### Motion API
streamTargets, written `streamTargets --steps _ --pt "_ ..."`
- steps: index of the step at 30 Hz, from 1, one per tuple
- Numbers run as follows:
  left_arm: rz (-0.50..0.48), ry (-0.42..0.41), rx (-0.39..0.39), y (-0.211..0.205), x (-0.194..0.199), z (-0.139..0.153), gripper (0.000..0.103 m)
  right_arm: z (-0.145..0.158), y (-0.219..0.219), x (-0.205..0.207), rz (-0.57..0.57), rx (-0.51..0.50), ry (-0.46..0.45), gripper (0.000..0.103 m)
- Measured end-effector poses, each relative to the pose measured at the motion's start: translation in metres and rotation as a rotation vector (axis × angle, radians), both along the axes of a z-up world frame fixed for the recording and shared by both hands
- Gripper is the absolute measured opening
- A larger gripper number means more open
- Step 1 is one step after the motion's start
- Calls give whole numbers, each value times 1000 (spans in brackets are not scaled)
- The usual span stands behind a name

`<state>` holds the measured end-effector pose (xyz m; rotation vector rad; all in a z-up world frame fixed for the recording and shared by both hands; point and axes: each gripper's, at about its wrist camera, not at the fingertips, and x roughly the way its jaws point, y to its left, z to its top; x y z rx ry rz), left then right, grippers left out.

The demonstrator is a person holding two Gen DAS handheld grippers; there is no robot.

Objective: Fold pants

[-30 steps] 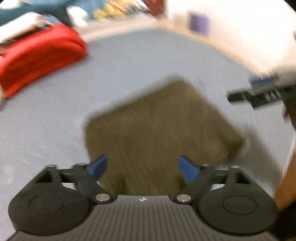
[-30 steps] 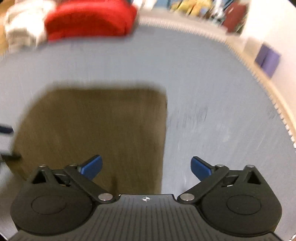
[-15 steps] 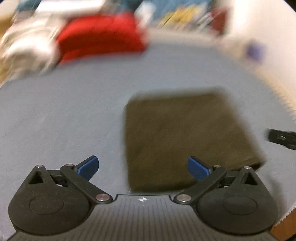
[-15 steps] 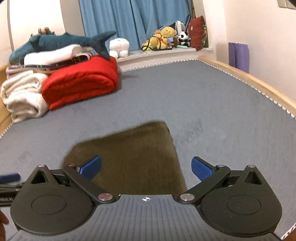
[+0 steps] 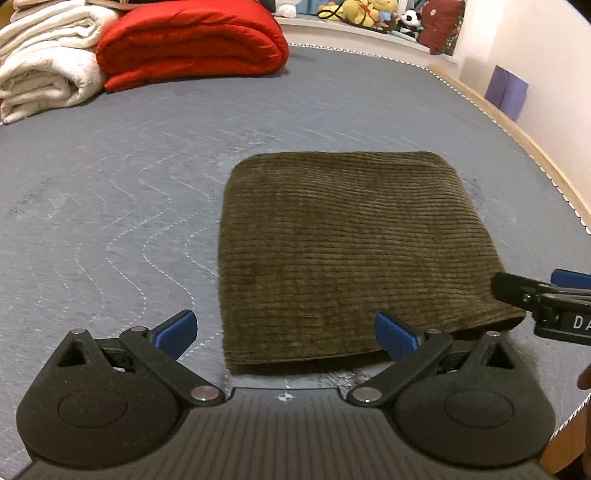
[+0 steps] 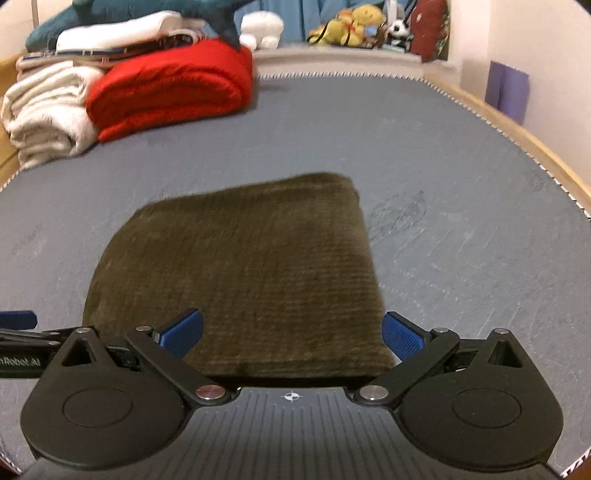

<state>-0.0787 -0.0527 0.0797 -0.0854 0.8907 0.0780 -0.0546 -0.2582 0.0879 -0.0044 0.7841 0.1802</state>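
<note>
The olive corduroy pants (image 5: 351,251) lie folded into a flat rectangle on the grey mattress (image 5: 110,192). They also show in the right wrist view (image 6: 240,273). My left gripper (image 5: 284,330) is open and empty, just before the near edge of the pants, towards their left corner. My right gripper (image 6: 291,334) is open and empty, over the near edge of the pants, towards their right. The right gripper's tip pokes in at the right of the left wrist view (image 5: 543,302); the left gripper's tip shows at the left edge of the right wrist view (image 6: 18,325).
A rolled red quilt (image 5: 192,40) and a white blanket (image 5: 44,62) lie at the far left of the mattress. A stuffed shark (image 6: 147,11) lies on the pile. Plush toys (image 6: 354,26) line the far ledge. A wooden bed edge (image 5: 517,129) runs along the right.
Both grippers have pulled back and tilted up from the pants, so the room beyond shows. The pants lie still. Both jaws stay open.
</note>
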Motion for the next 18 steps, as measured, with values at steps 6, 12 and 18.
streamTargets --steps 6,12,18 --pt "6 5 -18 0 4 -1 102 0 6 -3 9 -5 5 102" --pt "-28 -3 -21 -6 0 -1 103 -3 6 -8 19 -6 18 102" --pt "-37 1 -21 -7 -3 -3 103 -5 9 -8 20 -20 19 102"
